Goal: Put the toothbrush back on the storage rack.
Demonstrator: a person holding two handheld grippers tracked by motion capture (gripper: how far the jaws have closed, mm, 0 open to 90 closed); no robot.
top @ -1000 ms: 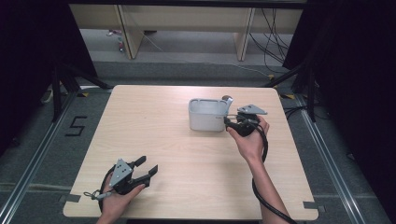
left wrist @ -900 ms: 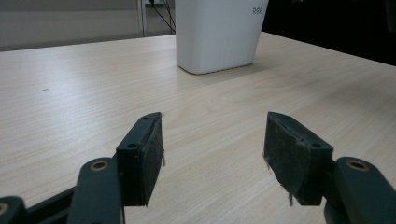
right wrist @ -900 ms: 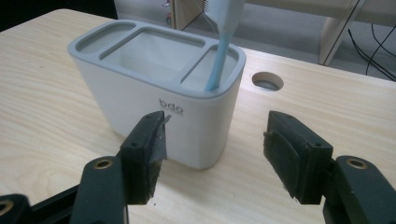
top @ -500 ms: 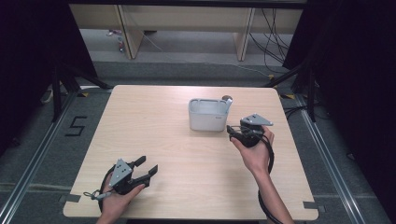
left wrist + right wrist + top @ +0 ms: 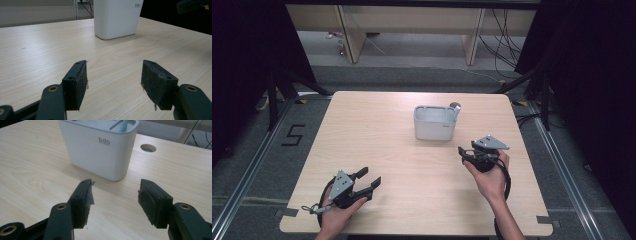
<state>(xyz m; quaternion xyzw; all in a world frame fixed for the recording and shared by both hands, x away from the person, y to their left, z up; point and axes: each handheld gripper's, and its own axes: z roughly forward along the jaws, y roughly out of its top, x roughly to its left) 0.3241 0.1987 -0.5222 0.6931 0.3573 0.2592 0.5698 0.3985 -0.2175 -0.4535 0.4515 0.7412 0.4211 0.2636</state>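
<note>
As seen overhead: white holder (image 5: 435, 123) beyond hand-held gripper (image 5: 465, 152)

A: Even overhead light on the table (image 5: 377, 130); surroundings fall to near black. Soft shadow beside the white container (image 5: 434, 122).

B: Gripper views slightly soft, jaws nearest the lens perhaps out of focus. No glare.

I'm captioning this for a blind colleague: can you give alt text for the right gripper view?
The right hand-held gripper holds its two black jaws open over a light wooden table, nothing between them. Just beyond stands a white container marked "bdo", with a blue item poking out of it.
</note>
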